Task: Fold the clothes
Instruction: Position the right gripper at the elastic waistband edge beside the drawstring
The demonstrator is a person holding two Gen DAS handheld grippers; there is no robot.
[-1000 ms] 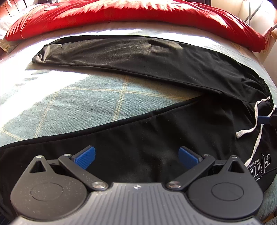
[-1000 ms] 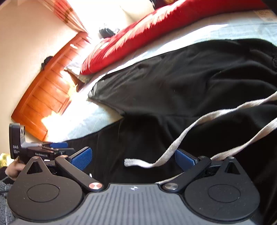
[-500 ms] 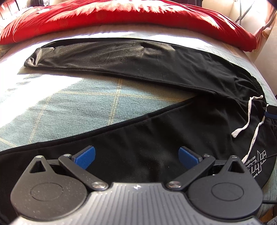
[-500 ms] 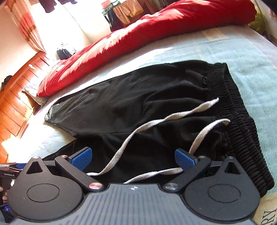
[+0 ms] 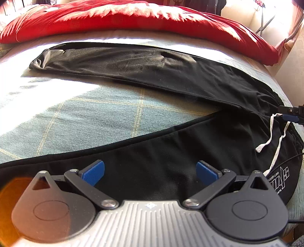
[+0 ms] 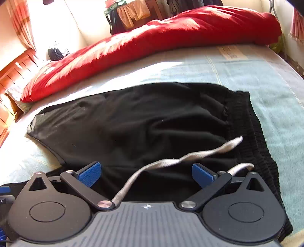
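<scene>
Black jogging trousers (image 5: 152,79) lie spread on the bed, legs apart in a V, with a white drawstring (image 5: 273,140) at the waist on the right. My left gripper (image 5: 150,172) hovers open over the near leg (image 5: 161,161), nothing between its blue pads. In the right wrist view the trousers (image 6: 133,123) fill the middle, and the ribbed waistband (image 6: 250,133) runs down the right. My right gripper (image 6: 145,174) stands open above the waist area; the drawstring (image 6: 180,159) trails across between its fingers. The right gripper's tip (image 5: 290,114) shows at the left view's right edge.
A red quilt (image 5: 133,17) is heaped along the far side of the bed. The pale blue checked bedcover (image 5: 85,117) shows between the trouser legs. A wooden headboard (image 6: 11,76) stands at the left, and hanging clothes (image 6: 133,11) at the back wall.
The right gripper has swung from the headboard side toward the waistband and lowered over the drawstring. The left view has shifted slightly left and closer; both grippers stayed open.
</scene>
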